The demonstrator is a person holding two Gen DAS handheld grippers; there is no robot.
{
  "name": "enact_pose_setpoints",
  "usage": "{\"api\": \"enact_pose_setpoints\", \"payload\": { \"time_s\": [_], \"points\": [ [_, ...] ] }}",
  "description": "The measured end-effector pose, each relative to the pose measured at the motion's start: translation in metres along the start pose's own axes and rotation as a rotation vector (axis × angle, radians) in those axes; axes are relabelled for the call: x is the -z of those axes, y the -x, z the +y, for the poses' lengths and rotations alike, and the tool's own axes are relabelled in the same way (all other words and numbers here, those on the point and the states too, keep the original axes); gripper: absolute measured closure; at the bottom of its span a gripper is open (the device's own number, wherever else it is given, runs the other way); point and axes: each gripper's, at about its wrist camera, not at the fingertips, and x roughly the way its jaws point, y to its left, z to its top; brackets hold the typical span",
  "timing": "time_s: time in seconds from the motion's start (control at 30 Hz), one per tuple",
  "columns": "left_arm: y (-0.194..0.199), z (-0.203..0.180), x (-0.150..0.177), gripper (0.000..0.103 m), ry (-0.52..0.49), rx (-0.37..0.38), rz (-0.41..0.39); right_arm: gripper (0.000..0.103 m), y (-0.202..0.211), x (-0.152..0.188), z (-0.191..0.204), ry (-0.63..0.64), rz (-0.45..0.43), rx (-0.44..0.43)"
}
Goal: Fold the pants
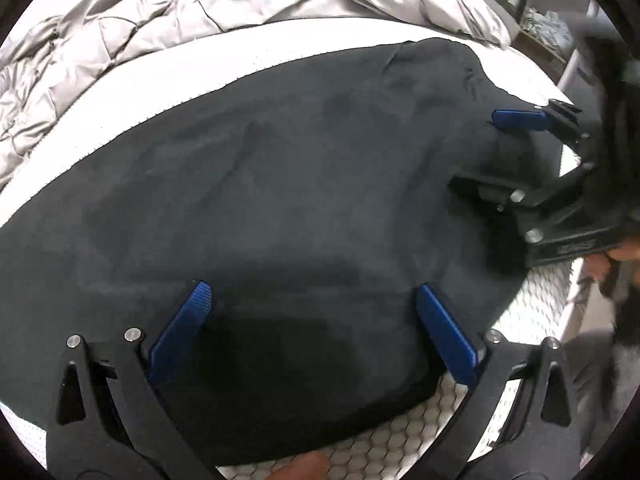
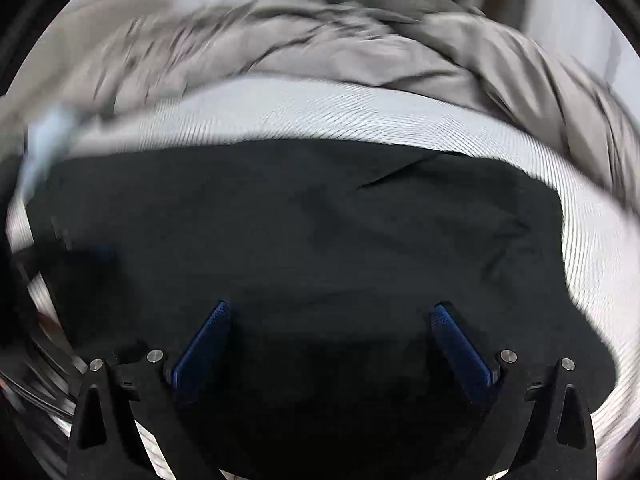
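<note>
Directly beneath both tongs, the dark pants [image 1: 280, 184] lie flat on the bed [image 1: 152, 80], long axis running between them; left tongs [image 1: 312, 300] and right tongs [image 2: 330, 320] both gape, empty.

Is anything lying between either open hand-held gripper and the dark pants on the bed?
Nothing visible. The left hand-held gripper and right hand-held gripper both hang open directly over the dark fabric pants. The crumpled grey comforter lies beyond them on the white mattress.
</note>
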Motion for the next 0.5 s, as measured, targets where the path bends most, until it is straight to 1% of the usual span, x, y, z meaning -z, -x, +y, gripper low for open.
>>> {"api": "enact_pose_setpoints", "payload": {
  "time_s": [0.03,0.07,0.1,0.13,0.17,0.2,0.23,0.27,0.33,0.37,0.43,0.5],
  "points": [
    [0.002,0.006,0.003,0.001,0.013,0.004,0.003,0.001,-0.003,0.007,-0.008,0.014,0.020,0.035],
    [0.002,0.014,0.005,0.001,0.029,-0.005,0.002,0.001,-0.004,0.014,-0.019,-0.001,0.029,0.056],
    [0.002,0.026,0.005,0.001,0.040,-0.026,0.000,0.004,-0.002,0.022,-0.039,-0.038,0.030,0.083],
    [0.005,0.039,0.011,0.001,0.054,-0.064,-0.002,0.004,0.003,0.032,-0.063,-0.110,0.025,0.069],
    [0.002,0.052,0.012,0.001,0.060,-0.082,-0.004,0.004,0.009,0.036,-0.074,-0.155,0.017,0.102],
    [0.005,0.058,0.017,0.001,0.069,-0.088,-0.009,0.003,0.014,0.041,-0.082,-0.188,0.013,0.157],
    [0.008,0.061,0.021,0.001,0.078,-0.080,-0.012,0.003,0.019,0.044,-0.085,-0.197,0.017,0.192],
    [0.011,0.059,0.024,0.001,0.081,-0.069,-0.017,0.003,0.023,0.044,-0.080,-0.195,0.006,0.180],
    [0.013,0.050,0.026,0.001,0.056,-0.048,-0.025,0.003,0.029,0.040,-0.059,-0.172,-0.028,0.096],
    [0.014,0.046,0.029,0.001,0.041,-0.037,-0.032,0.003,0.032,0.038,-0.038,-0.132,-0.044,0.051],
    [0.012,0.041,0.032,0.001,0.051,-0.014,-0.034,0.003,0.033,0.027,0.006,-0.018,-0.075,0.000],
    [0.012,0.044,0.037,0.001,0.060,-0.010,-0.034,0.003,0.025,0.021,0.036,0.073,-0.065,-0.054]
  ]
}}
